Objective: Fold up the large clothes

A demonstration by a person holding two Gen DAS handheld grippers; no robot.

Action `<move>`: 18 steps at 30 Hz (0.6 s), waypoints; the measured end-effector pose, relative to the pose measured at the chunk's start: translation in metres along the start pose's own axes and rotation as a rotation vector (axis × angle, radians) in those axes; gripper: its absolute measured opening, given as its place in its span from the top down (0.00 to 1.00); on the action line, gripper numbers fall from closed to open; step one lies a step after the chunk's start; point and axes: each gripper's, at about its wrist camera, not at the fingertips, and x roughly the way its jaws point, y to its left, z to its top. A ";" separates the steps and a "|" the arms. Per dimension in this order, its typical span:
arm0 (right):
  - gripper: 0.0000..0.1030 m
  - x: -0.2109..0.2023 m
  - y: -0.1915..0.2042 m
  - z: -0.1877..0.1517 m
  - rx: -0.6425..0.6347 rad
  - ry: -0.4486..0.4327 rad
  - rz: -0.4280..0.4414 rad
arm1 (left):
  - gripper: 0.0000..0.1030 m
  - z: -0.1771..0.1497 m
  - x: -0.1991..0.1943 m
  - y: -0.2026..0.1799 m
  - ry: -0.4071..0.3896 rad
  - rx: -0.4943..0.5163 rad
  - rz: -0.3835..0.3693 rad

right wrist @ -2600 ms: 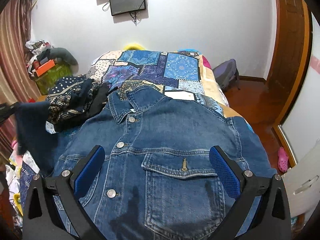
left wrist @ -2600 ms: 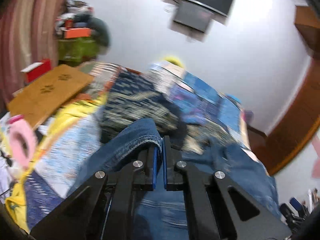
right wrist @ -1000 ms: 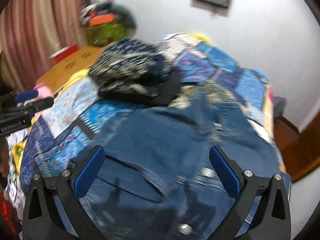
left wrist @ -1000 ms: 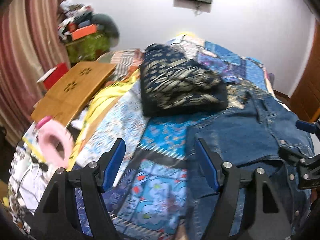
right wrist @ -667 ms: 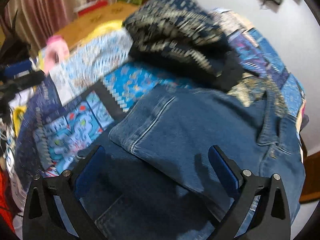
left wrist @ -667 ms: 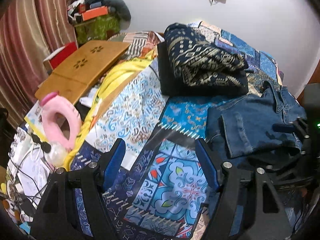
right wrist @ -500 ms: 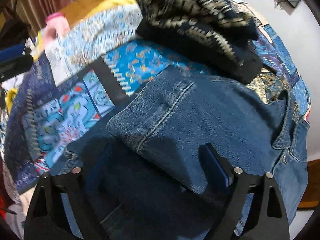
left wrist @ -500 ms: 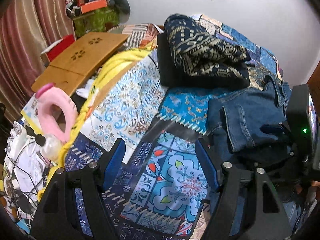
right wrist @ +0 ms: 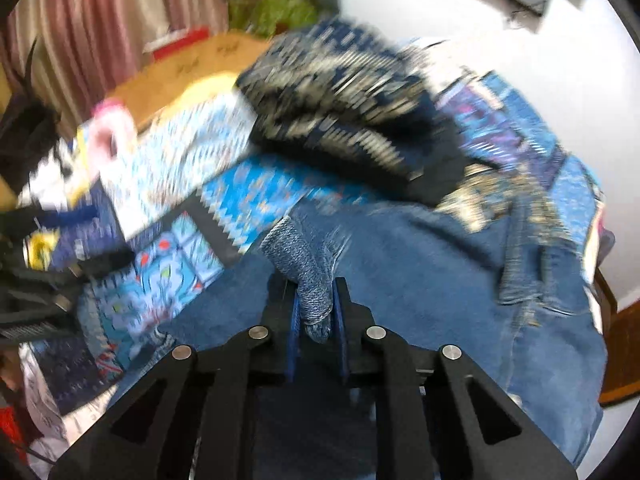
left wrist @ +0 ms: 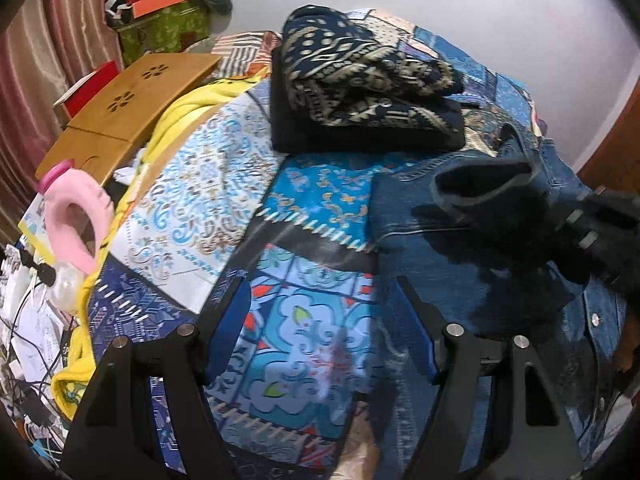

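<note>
My right gripper (right wrist: 316, 312) was clamped on the cuff of the blue denim jacket (left wrist: 480, 248), which lay on the right of the patchwork bedspread (left wrist: 304, 320). My left gripper (left wrist: 320, 340) hung wide, holding nothing. The denim looked heavy and stiff but pliable; hems seemed the surest hold.

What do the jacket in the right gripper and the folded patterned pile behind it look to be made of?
Denim jacket: mid-blue cotton denim by the look, matte, with a paler reverse at the fold pinched in the right gripper, seam lines and metal buttons. Patterned pile: navy fabric with a cream geometric pattern, soft and matte; woven, knitted or printed cannot be told.
</note>
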 end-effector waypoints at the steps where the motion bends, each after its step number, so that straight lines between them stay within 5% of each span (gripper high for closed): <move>1: 0.87 -0.006 -0.006 0.003 0.014 -0.020 -0.010 | 0.31 0.001 0.000 -0.004 0.001 0.004 -0.003; 11: 0.88 -0.134 -0.112 -0.010 0.280 -0.298 -0.075 | 0.31 0.016 -0.011 -0.062 -0.029 0.080 -0.053; 18: 0.89 -0.166 -0.163 -0.064 0.455 -0.352 -0.112 | 0.31 0.014 -0.002 -0.108 0.012 0.143 -0.104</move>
